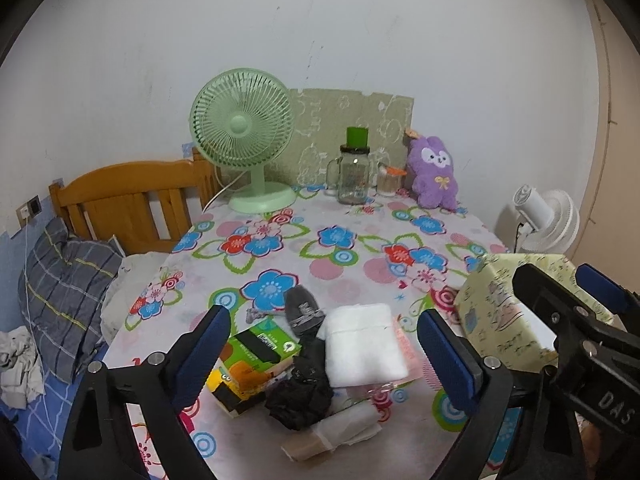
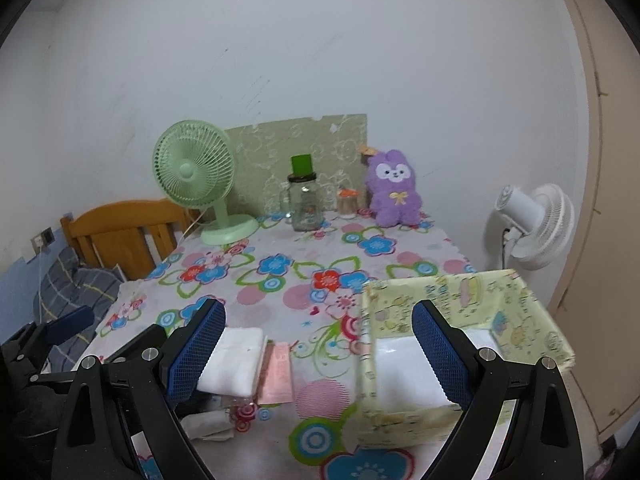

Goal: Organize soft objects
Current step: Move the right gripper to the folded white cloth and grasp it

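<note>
your left claw (image 1: 324, 354) wide open, empty; folded white cloth (image 1: 362, 346) and black socks (image 1: 302, 344) between its fingers. your right claw (image 2: 318, 350) open, empty; yellow patterned box (image 2: 460, 320) just right of it.

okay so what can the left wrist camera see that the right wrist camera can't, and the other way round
Only the left wrist view shows the green snack box, the dark sock and the crumpled black cloth beside it.

Only the right wrist view looks into the patterned fabric bin, where something white lies inside.

Both show the folded white cloth, the purple plush, the green fan, the glass jar and the floral tablecloth. Each view shows its own fingers spread with nothing between them.
</note>
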`<action>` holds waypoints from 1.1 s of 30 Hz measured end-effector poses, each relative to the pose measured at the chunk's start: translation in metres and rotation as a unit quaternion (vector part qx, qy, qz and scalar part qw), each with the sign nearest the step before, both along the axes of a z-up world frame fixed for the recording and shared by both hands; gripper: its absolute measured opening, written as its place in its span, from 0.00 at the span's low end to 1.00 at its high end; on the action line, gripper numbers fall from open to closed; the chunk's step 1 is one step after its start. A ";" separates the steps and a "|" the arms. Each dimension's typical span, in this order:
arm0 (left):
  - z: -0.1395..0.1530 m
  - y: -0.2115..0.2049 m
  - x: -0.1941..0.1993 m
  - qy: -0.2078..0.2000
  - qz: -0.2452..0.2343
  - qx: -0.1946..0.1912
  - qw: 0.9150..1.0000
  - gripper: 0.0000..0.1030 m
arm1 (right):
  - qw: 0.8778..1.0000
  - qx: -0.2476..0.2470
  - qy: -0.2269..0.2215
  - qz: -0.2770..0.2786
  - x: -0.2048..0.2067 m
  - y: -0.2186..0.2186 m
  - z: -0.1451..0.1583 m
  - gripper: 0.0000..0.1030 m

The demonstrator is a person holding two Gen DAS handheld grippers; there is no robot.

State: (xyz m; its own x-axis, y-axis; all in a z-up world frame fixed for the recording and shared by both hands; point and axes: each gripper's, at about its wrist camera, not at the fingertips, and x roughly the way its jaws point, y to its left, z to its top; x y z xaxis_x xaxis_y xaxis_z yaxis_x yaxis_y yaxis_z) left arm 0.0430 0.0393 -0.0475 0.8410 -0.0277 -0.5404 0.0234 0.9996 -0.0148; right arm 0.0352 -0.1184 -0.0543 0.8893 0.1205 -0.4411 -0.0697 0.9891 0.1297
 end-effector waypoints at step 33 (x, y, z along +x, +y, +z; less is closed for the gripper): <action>-0.079 0.045 0.038 0.106 -0.010 -0.017 0.994 0.64 | 0.993 -0.017 0.096 0.062 0.049 0.080 -0.070 0.90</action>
State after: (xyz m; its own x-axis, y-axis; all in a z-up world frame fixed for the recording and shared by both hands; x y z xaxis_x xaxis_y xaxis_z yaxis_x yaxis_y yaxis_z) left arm 0.0805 0.0839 -0.1260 0.7070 -0.0639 -0.7043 0.0351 0.9979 -0.0553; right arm 0.0845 -0.0381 -0.1247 0.7672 0.2067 -0.6072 -0.1691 0.9783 0.1195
